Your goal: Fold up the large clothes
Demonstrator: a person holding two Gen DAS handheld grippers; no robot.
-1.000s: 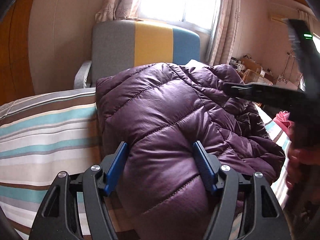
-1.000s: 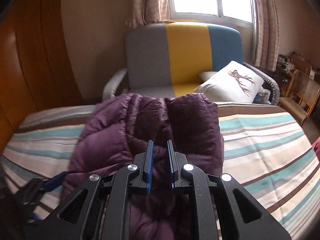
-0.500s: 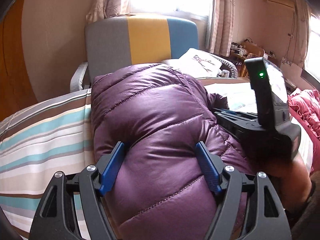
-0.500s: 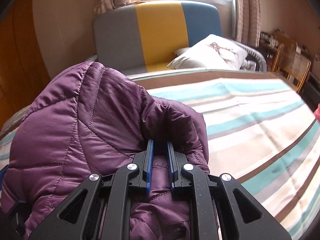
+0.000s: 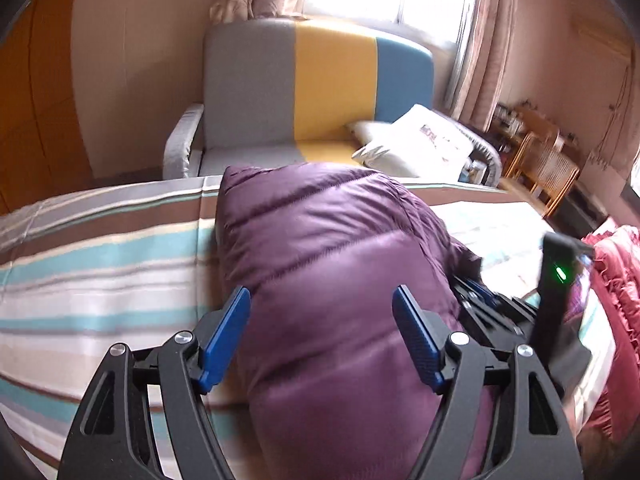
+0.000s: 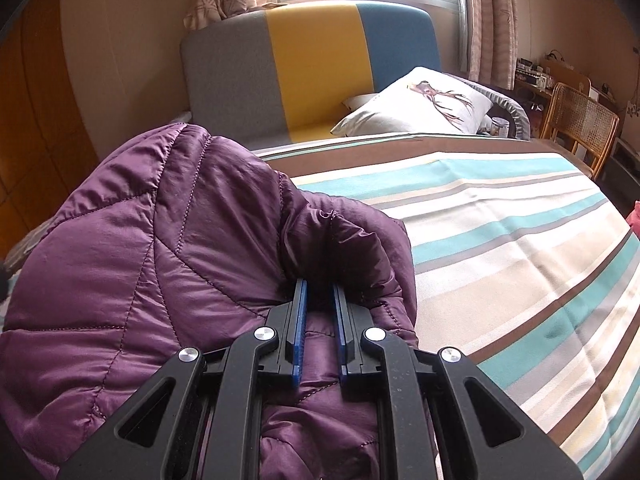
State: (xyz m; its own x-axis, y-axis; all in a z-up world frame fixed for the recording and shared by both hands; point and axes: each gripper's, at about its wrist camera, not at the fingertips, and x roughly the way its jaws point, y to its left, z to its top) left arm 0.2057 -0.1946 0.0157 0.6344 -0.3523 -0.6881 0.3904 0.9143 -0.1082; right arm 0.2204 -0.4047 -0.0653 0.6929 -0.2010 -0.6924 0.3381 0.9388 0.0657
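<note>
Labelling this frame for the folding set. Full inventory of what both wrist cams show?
puffer jacket: 1, purple, bunched on the bed
bed cover: 1, teal, brown and cream stripes, under the jacket
sofa: 1, grey, yellow, blue, beyond the bed
pillow: 1, white with print, on the sofa
wicker chair: 1, tan, right of the sofa
pink cloth: 1, right edge of the bed
curtains: pinkish, at the window
left gripper: open, pads either side of the jacket
right gripper: shut on the jacket

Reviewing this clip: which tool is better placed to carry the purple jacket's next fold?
Probably the right tool: it is shut on a pinch of the purple jacket. The left tool straddles the bulk with jaws wide, pads apparently not pressing.
</note>
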